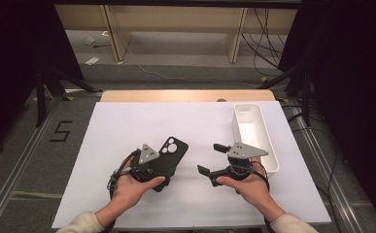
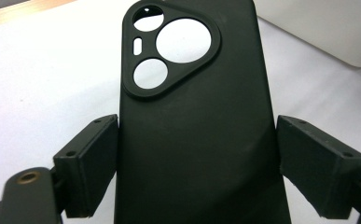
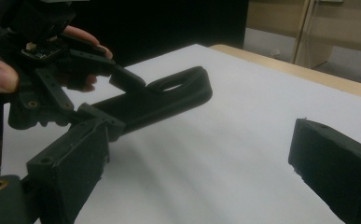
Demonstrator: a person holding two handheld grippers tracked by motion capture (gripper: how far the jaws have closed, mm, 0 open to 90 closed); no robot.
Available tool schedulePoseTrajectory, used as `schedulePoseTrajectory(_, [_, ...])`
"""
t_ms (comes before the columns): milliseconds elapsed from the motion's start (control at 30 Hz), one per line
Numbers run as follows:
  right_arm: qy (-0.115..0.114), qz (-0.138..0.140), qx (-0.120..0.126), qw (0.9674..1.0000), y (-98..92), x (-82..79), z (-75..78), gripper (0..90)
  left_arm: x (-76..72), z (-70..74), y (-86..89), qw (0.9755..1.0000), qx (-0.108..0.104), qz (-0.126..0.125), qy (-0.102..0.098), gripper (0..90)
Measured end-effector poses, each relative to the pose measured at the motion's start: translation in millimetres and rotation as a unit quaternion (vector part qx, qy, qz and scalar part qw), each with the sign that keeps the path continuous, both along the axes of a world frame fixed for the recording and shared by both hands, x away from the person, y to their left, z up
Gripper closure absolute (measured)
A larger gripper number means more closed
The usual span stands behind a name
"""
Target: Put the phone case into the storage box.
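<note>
A black phone case with a three-cornered camera cut-out is held up off the white sheet by my left gripper. In the left gripper view the case stands between both jaws, which press on its long edges. The right gripper view has the same case seen edge-on, tilted above the sheet, with the left gripper and a hand behind it. My right gripper hovers to the right of the case, pointing left, open with nothing between its fingers.
A white oblong tray lies along the right side of the sheet, close behind the right hand, and it also fills the upper right corner of the left gripper view. The white sheet covers a wooden table. Dark curtains flank both sides.
</note>
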State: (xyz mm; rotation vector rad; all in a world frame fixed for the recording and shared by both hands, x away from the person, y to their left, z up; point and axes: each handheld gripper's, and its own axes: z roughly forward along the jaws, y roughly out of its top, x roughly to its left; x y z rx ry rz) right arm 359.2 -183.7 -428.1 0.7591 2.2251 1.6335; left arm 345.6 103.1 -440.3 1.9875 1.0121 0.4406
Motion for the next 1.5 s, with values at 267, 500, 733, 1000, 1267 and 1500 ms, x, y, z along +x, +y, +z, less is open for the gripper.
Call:
schedulePoseTrajectory(267, [0.010, -0.003, 0.015, 0.9998, 9.4, 11.5, 0.8, 6.5, -1.7, 0.7, -3.6, 1.0000, 0.000, -0.006, -0.005, 15.5])
schedulePoseTrajectory(500, [0.017, -0.006, 0.018, 0.9997, 17.4, 21.1, 0.4, 6.8, -3.8, 1.7, -7.7, 0.9999, -0.003, -0.012, -0.006, 15.5])
schedulePoseTrajectory(733, [0.024, -0.009, 0.024, 0.9994, 23.0, 30.0, -0.8, 7.2, -5.8, 2.3, -12.3, 0.9998, -0.005, -0.018, -0.006, 15.5])
schedulePoseTrajectory(1000, [0.032, -0.006, 0.021, 0.9992, 34.5, 38.2, -2.6, 7.9, -9.3, 2.1, -19.8, 0.9995, -0.004, -0.029, -0.009, 15.5])
schedulePoseTrajectory(1267, [0.039, 0.000, 0.020, 0.9990, 46.8, 43.5, -5.9, 8.9, -11.1, 1.7, -24.6, 0.9993, -0.001, -0.036, -0.012, 15.6])
schedulePoseTrajectory(1500, [0.046, -0.002, 0.018, 0.9988, 51.8, 47.2, -9.1, 10.9, -12.3, 1.7, -27.5, 0.9991, -0.003, -0.038, -0.018, 15.5])
